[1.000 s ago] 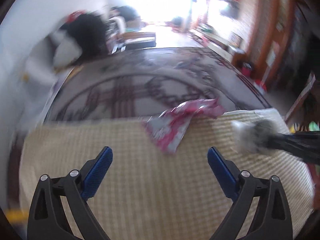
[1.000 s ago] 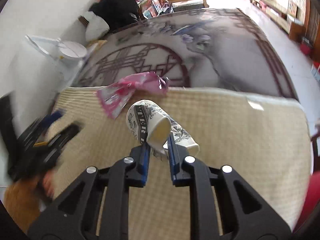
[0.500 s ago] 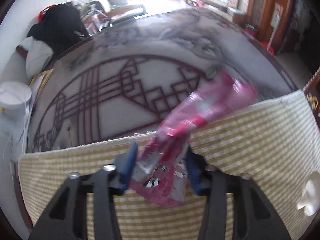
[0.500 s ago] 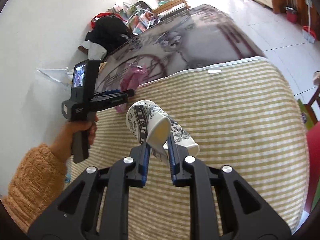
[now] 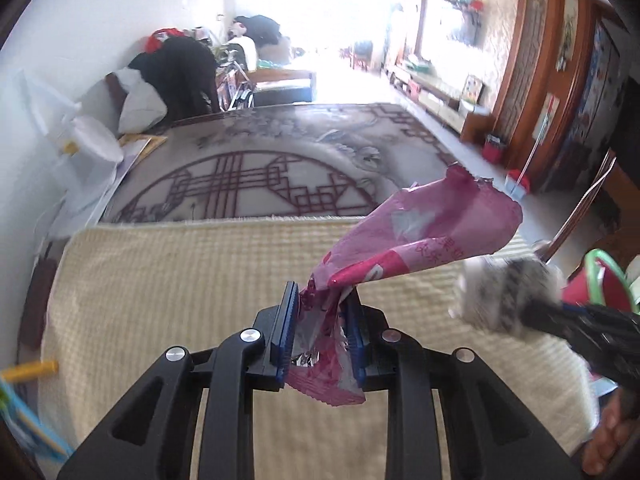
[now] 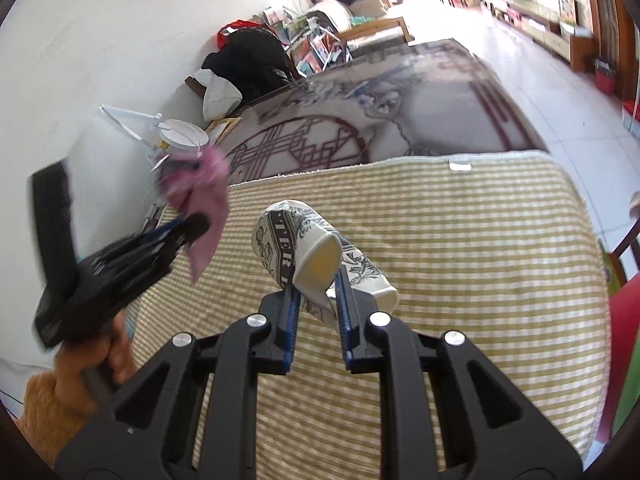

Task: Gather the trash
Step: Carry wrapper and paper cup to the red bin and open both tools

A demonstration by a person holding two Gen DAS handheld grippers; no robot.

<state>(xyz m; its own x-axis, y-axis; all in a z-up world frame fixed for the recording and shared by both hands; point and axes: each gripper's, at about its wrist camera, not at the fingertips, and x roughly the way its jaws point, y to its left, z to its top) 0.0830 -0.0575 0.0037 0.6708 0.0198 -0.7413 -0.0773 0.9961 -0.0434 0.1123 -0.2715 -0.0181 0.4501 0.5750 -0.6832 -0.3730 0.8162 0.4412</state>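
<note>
A pink snack wrapper [image 5: 420,232] hangs in the air above the yellow checked mat [image 5: 160,280]. My left gripper [image 5: 322,296] has its blue pads pressed on the wrapper's lower end, and its jaws are still closing. In the right wrist view the same wrapper [image 6: 208,188] shows blurred at the left, carried by the left gripper [image 6: 188,224] in a hand. My right gripper [image 6: 316,284] is shut on a crushed white paper cup [image 6: 288,240] with black print, held above the mat [image 6: 480,240]. The cup [image 5: 500,292] appears blurred at the right in the left wrist view.
Beyond the mat lies a grey surface with a dark red lattice pattern [image 5: 260,160]. A white lamp-like object [image 6: 180,136] and dark bags [image 6: 248,60] stand by the wall at the left. A red container with a green rim [image 5: 600,280] is at the mat's right edge.
My left gripper went from wide open to shut on the pink wrapper and lifted it off the mat. The right gripper kept hold of the cup and shifted a little.
</note>
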